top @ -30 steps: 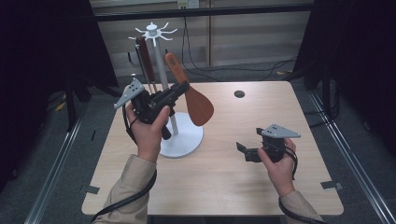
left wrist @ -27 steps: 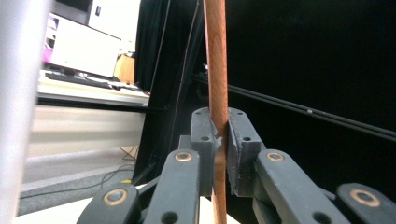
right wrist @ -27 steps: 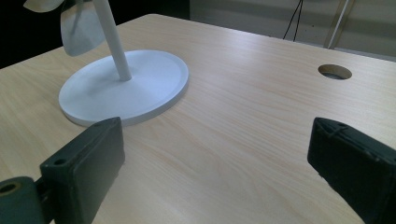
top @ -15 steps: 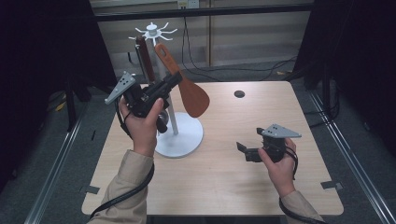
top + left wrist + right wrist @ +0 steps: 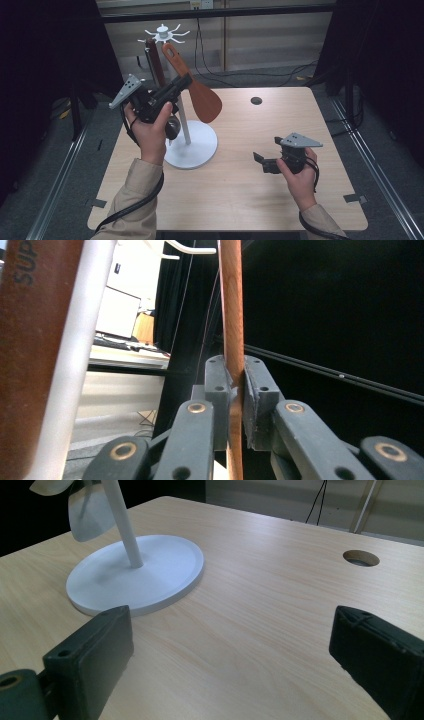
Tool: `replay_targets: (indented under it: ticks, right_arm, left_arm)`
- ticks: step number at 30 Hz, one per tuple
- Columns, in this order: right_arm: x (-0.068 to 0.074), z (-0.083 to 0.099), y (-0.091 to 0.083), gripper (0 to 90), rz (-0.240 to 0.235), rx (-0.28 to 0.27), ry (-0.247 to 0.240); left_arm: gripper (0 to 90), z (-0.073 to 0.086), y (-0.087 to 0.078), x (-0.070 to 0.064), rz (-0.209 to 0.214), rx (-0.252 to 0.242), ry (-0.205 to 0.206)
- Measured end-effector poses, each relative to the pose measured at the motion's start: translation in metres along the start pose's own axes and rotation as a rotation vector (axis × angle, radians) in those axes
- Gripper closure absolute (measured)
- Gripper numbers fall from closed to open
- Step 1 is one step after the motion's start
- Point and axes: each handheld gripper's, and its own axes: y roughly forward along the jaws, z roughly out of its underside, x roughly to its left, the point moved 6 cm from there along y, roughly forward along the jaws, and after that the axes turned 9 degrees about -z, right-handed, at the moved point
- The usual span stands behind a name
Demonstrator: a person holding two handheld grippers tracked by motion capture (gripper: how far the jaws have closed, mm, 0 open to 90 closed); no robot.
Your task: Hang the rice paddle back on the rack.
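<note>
High view: light wooden table (image 5: 310, 130) with a round hole (image 5: 256, 100) near the far edge, and on its left part a white utensil stand with a round flat base (image 5: 192, 145), a slim upright pole and a ring of hooks on top. Left gripper (image 5: 181, 84) raised beside the pole, clamped on the handle of a reddish-brown wooden spatula (image 5: 204, 101), blade tilted down to the right, handle end up near the hooks. Second dark brown utensil (image 5: 155, 62) hanging from the stand just behind. Left gripper view: jaws pressed tight against both sides of the thin wooden handle (image 5: 232, 315), white pole (image 5: 75, 355) close at the left, a brown handle with pale letters just beside it. Right gripper (image 5: 260, 159) held low over the table's right part, well apart from the stand. Right gripper view: jaws wide apart, nothing between them but bare tabletop (image 5: 270, 625); stand base (image 5: 135, 575) ahead at the left.
</note>
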Motion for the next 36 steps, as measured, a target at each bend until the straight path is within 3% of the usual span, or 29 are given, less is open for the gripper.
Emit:
replay_targets:
  ticks: [15,28,36]
  right_arm:
    - [0.0,0.0,0.0,4.2,-0.005,-0.002,-0.002]
    - [0.0,0.0,0.0,4.2,-0.005,-0.003,0.003]
    - [0.0,-0.001,0.0,4.2,-0.008,-0.003,0.0]
  left_arm:
    - [83.0,0.001,0.0,0.008,-0.02,-0.006,-0.041]
    - [82.7,0.003,0.001,0.015,-0.025,-0.008,-0.047]
    - [81.4,0.003,-0.001,0.02,-0.049,-0.025,-0.057]
